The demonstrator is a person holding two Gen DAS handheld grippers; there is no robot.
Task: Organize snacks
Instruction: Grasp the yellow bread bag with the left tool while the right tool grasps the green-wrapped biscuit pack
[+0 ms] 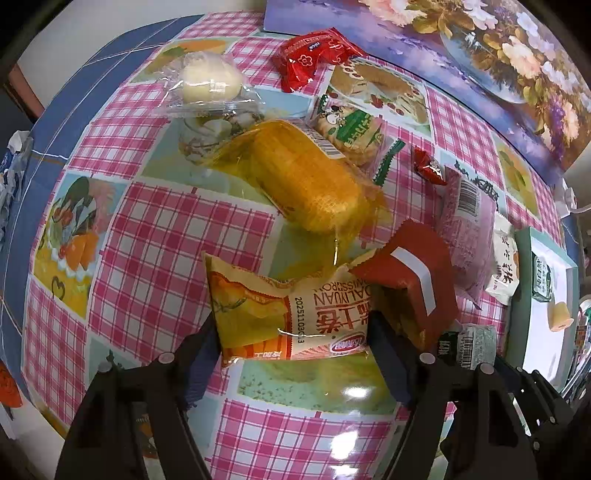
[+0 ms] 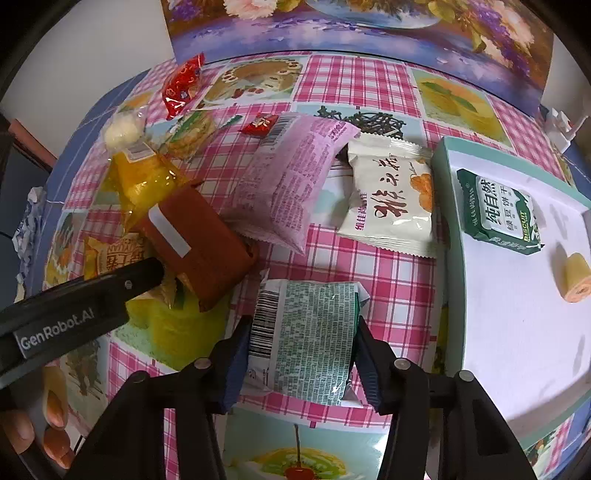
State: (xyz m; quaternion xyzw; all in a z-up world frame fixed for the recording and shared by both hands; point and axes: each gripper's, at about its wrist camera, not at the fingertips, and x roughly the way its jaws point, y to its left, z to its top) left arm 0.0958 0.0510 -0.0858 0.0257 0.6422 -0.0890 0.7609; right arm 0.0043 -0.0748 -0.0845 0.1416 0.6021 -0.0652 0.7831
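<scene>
My left gripper [image 1: 295, 332] is shut on a yellow-and-white cake packet [image 1: 280, 314] just above the checked tablecloth. A brown-red packet [image 1: 413, 273] leans on its right side. My right gripper [image 2: 299, 350] is shut on a green-and-white biscuit packet [image 2: 306, 332], barcode side up. To its right is a white tray with a teal rim [image 2: 443, 173] holding a green biscuit packet [image 2: 498, 214] and a small yellow roll [image 2: 576, 273]. The left gripper's arm [image 2: 74, 310] shows at the left of the right wrist view.
Loose on the table: a yellow cake in clear wrap [image 1: 306, 177], a pink packet [image 2: 288, 184], a white packet [image 2: 391, 199], a red packet [image 1: 317, 55], a small red candy [image 1: 428, 166], a clear-wrapped bun [image 1: 210, 81], a green-trimmed cracker packet [image 1: 351, 133]. A flower picture [image 2: 332, 29] stands behind.
</scene>
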